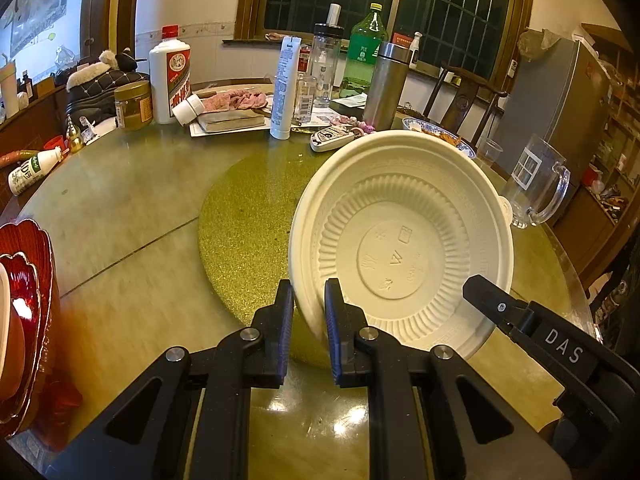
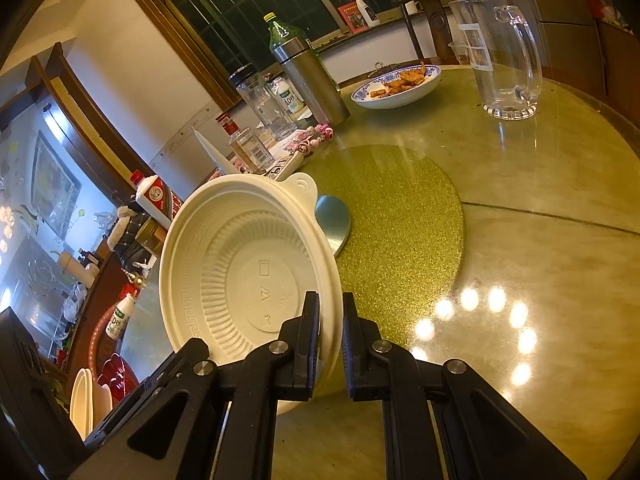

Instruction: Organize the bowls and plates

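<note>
A cream plastic bowl [image 1: 400, 240] is held tilted above the gold glitter mat [image 1: 248, 216], its ribbed inside facing the cameras. My left gripper [image 1: 308, 320] is shut on its lower left rim. My right gripper [image 2: 331, 340] is shut on the opposite rim of the same bowl [image 2: 240, 272]; its black finger also shows in the left wrist view [image 1: 492, 300]. A red scalloped plate [image 1: 24, 304] with a cream bowl on it sits at the table's left edge and also shows in the right wrist view [image 2: 116, 376].
On the green table [image 1: 128, 208] stand a white liquor bottle [image 1: 170, 76], a jar [image 1: 133, 106], a tube [image 1: 284, 88], a steel flask [image 1: 386, 84], a green bottle [image 1: 366, 48], a glass mug [image 2: 504, 56] and a blue-rimmed dish of food [image 2: 400, 84]. A small blue disc [image 2: 334, 220] lies on the mat.
</note>
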`<state>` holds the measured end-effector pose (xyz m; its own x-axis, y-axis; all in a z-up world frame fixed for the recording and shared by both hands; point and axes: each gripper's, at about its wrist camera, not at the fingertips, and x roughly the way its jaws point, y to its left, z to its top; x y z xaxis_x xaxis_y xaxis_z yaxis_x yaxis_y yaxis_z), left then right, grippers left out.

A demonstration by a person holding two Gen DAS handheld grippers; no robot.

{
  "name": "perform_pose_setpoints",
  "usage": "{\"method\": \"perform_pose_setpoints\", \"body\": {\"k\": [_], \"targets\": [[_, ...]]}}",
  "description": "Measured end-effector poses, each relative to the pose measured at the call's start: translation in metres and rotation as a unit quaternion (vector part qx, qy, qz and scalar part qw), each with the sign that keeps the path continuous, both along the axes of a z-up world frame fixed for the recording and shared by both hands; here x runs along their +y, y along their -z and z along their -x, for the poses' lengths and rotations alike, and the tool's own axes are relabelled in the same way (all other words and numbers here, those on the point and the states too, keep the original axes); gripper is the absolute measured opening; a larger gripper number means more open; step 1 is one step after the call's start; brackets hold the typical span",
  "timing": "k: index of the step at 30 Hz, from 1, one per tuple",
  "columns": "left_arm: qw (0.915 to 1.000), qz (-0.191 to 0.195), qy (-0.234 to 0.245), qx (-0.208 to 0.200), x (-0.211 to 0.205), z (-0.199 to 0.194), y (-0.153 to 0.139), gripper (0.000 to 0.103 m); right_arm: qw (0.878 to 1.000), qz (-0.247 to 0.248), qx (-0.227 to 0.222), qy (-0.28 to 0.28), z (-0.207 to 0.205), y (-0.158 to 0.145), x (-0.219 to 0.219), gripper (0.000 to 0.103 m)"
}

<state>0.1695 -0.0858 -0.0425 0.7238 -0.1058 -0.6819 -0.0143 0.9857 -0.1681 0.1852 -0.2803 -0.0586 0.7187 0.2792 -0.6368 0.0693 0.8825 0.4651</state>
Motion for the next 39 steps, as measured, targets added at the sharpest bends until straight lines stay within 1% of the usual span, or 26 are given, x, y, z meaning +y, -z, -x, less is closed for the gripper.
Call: {"method": "perform_pose_setpoints", "body": {"k": [15, 25, 29, 32, 36, 39], "targets": [[1.0, -0.005, -0.002, -0.006, -0.002, 0.001, -0.001, 0.014, 1.0, 0.0, -0.003, -0.001, -0.001, -0.001, -0.001, 0.01], [0.9995, -0.023, -0.01, -0.018, -0.007, 0.003, -0.002, 0.014, 1.0, -0.005, -0.006, -0.003, 0.0, -0.002, -0.001, 0.01], [0.9988, -0.042, -0.018, -0.018, -0.01, 0.005, -0.008, 0.014, 1.0, -0.007, -0.011, -0.005, 0.001, -0.005, -0.001, 0.01], [0.9981, -0.052, -0.03, -0.016, -0.007, 0.007, -0.015, 0.014, 1.0, -0.021, -0.008, -0.012, 0.0, -0.006, -0.001, 0.01], [0.9969, -0.06, -0.048, -0.015, 0.003, 0.014, -0.028, 0.014, 0.999, -0.04, -0.007, -0.031, 0.001, -0.014, 0.007, 0.01], [0.9958, -0.066, -0.059, -0.023, 0.013, 0.026, -0.039, 0.014, 0.998, -0.038, -0.016, -0.048, 0.007, -0.023, 0.019, 0.01]]}}
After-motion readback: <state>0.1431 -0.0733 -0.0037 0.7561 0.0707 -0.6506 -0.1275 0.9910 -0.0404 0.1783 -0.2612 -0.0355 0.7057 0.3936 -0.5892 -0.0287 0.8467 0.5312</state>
